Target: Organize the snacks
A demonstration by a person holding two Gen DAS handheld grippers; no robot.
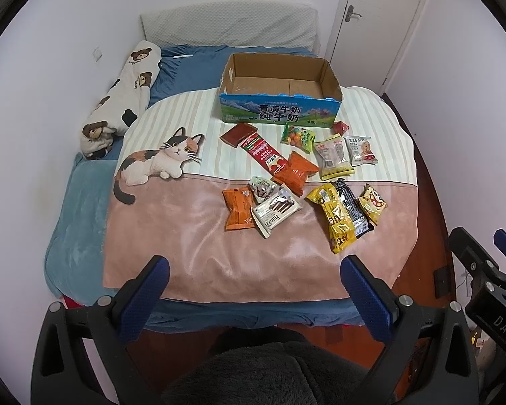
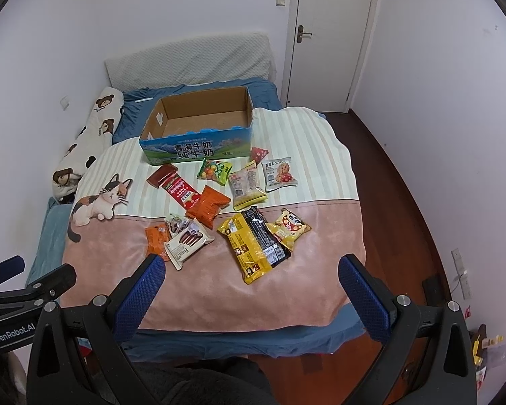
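Several snack packets lie scattered on a cat-print blanket [image 1: 172,222] on the bed. Among them are an orange packet [image 1: 239,210], a white Franzzi wafer pack [image 1: 276,210], a long red bar [image 1: 261,151], a yellow bag [image 1: 334,219] and a green candy bag [image 1: 297,137]. Behind them stands an empty blue milk carton box [image 1: 280,111], top open. My left gripper [image 1: 253,280] hovers open over the blanket's near edge, holding nothing. My right gripper [image 2: 253,280] is also open and holds nothing, short of the yellow bag [image 2: 249,246] and the wafer pack [image 2: 187,241].
A bear-print pillow [image 1: 124,98] lies along the left wall, and a grey headboard cushion [image 1: 229,27] stands behind the box. A white door [image 2: 330,37] is at the back right. Dark wooden floor [image 2: 398,202] runs along the bed's right side.
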